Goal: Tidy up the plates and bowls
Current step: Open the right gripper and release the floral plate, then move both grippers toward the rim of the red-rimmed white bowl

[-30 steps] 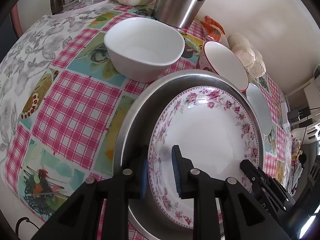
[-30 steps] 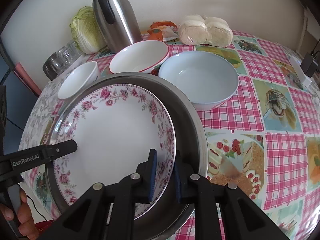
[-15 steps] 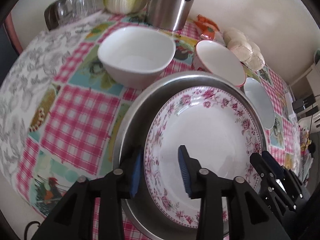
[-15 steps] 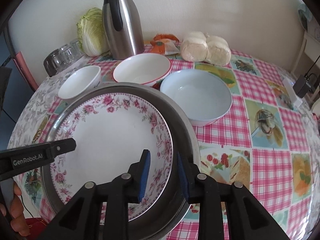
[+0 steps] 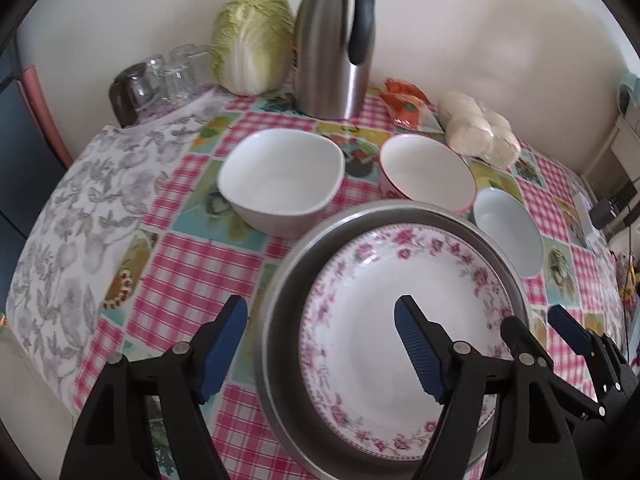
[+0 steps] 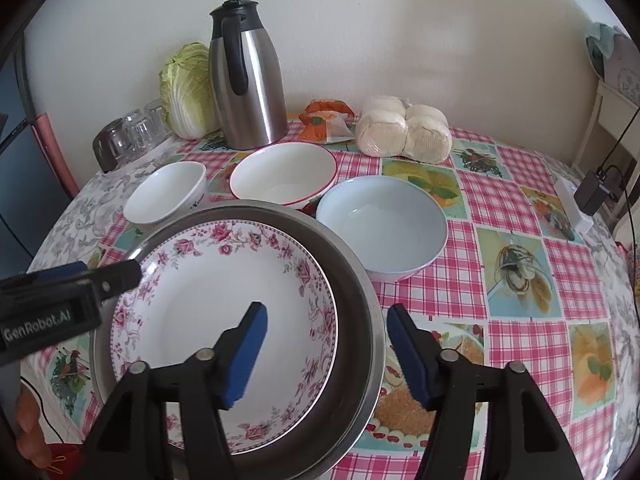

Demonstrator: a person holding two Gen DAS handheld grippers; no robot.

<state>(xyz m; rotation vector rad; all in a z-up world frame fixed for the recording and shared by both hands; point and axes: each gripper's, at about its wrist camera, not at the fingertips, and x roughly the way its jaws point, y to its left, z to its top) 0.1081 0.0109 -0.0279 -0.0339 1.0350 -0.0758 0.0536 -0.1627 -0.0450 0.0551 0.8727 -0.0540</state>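
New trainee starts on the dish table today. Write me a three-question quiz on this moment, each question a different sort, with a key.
1. True or false: the floral plate lies inside the steel pan.
2. Multiple choice: which bowl is nearest the thermos? A. the pale blue bowl B. the red-rimmed bowl C. the small white bowl
3. Fill in: the left gripper and the right gripper each straddle the pan's ____.

Key
1. True.
2. B.
3. Rim. Both sets of jaws are opening, with the rim between them and the pads clear of it.
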